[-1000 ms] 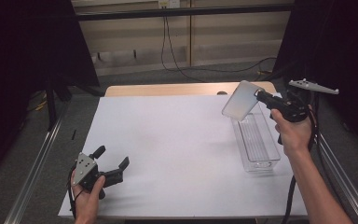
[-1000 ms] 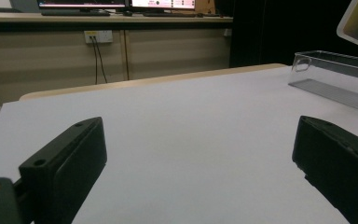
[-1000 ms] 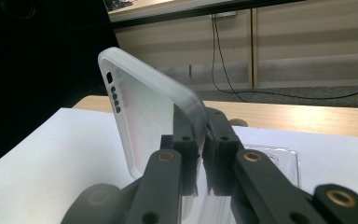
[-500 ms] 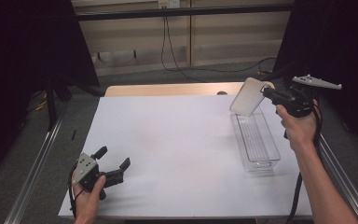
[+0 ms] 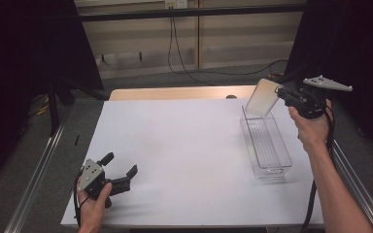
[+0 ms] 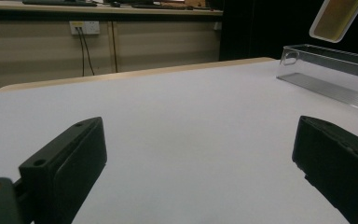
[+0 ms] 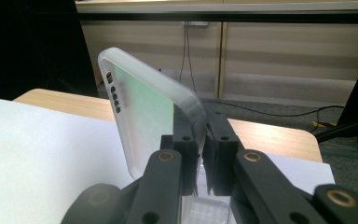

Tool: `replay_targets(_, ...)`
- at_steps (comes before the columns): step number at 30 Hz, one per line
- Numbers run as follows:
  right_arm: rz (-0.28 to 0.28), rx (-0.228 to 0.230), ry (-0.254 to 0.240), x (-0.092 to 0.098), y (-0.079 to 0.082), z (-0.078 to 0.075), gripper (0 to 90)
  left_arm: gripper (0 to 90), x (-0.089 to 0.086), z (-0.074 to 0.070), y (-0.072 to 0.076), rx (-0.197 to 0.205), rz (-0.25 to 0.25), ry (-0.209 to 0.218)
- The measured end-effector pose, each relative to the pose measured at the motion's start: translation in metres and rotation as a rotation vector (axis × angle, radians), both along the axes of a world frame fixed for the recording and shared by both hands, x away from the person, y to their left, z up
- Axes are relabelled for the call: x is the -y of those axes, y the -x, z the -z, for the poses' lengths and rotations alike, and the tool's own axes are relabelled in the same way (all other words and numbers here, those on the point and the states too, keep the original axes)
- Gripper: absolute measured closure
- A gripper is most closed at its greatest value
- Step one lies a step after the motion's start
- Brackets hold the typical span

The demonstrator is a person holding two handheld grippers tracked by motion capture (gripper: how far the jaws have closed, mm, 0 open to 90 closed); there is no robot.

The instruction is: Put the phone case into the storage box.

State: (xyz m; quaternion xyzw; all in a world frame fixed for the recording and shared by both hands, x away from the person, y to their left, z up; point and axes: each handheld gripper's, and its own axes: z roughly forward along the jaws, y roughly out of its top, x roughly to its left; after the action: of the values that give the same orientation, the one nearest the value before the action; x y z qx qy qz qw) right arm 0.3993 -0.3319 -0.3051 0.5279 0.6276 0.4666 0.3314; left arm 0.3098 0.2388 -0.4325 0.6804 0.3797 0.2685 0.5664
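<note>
- Translucent phone case — frosted, rounded corners — clamped between the jaws of the right hand-held gripper, raised off the table at the far right in the high view.
- Case sits tilted, its lower edge just above the far end of the clear plastic bin; whether it touches the bin's rim cannot be told.
- Right gripper view: jaws pressed together on one edge of the case, the rest sticking up and to the left; small cut-out holes along its upper edge; a bit of the clear bin low between the jaw arms.
- Bin is long, narrow, transparent, lying on the white sheet that covers the table, right side.
- Left hand-held gripper low at the near-left corner of the sheet, jaws apart, nothing between them.
- Left gripper view: two black jaws wide apart over bare white sheet; bin far right, case above it at the top right.
- Wooden table edge shows beyond the sheet.
</note>
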Motion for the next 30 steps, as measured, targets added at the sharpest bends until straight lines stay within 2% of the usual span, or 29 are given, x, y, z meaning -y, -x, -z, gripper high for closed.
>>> replay_targets(3,0.0,-0.002,0.012,0.001,-0.003,0.002,84.4,2.7,0.0,0.0,0.0,-0.004,0.0,0.012)
replay_targets(19,0.009,-0.041,0.042,0.008,-0.017,0.015,84.4,2.5,-0.001,0.0,-0.001,-0.006,-0.009,-0.003)
replay_targets(21,0.013,-0.049,0.069,0.008,-0.02,0.018,84.4,2.5,-0.001,0.0,-0.001,-0.006,-0.006,-0.001)
replay_targets(30,-0.025,-0.066,0.093,0.012,-0.028,0.027,84.3,2.5,-0.001,0.0,0.0,-0.006,-0.006,0.014)
